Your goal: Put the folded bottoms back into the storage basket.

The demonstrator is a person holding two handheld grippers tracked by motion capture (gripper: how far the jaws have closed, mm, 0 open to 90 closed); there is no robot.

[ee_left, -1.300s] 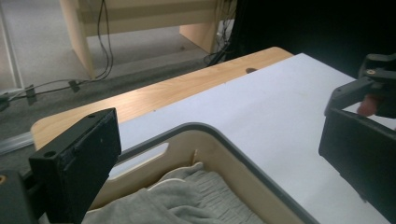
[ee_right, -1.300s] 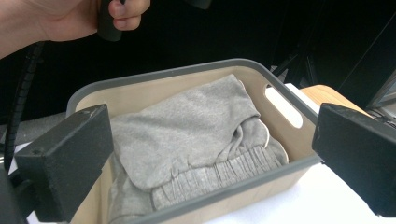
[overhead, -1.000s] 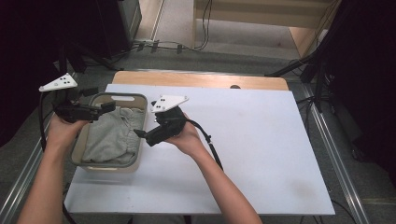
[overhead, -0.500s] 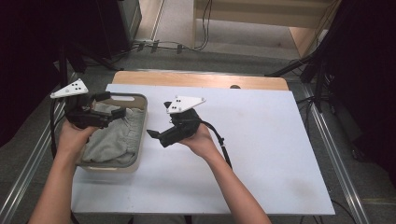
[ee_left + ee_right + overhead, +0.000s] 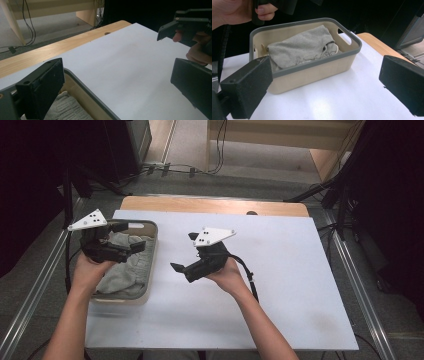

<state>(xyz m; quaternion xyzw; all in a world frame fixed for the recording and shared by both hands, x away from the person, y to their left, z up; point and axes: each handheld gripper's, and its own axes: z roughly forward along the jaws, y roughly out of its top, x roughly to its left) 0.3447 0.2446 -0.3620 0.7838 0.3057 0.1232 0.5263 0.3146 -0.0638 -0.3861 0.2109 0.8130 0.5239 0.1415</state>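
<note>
1. Holding my left gripper (image 5: 131,236) above the bin (image 5: 150,270), I see its jaws spread wide with nothing between them; in the left gripper view the bin's grey rim (image 5: 82,85) runs just past the left jaw, and a corner of the grey cloth (image 5: 65,110) sits right beside that jaw's inner face.
2. My right gripper (image 5: 182,265) hangs over the white table (image 5: 300,285), well apart from the bin, jaws released and empty (they point back toward the bin).
3. Between the right jaws, in the right gripper view, the bin (image 5: 312,72) stands on the table with the cloth (image 5: 299,47) folded inside it, lying low against the far wall and below the rim.
4. Beyond the bin in that view, my left hand (image 5: 234,12) grips its tool above the far corner.
5. Compared with a second ago, the right gripper has drawn away from the bin's edge toward the table's middle, and the left gripper has risen from the cloth; the cloth stays in the bin, neither jaw pair touching it.
</note>
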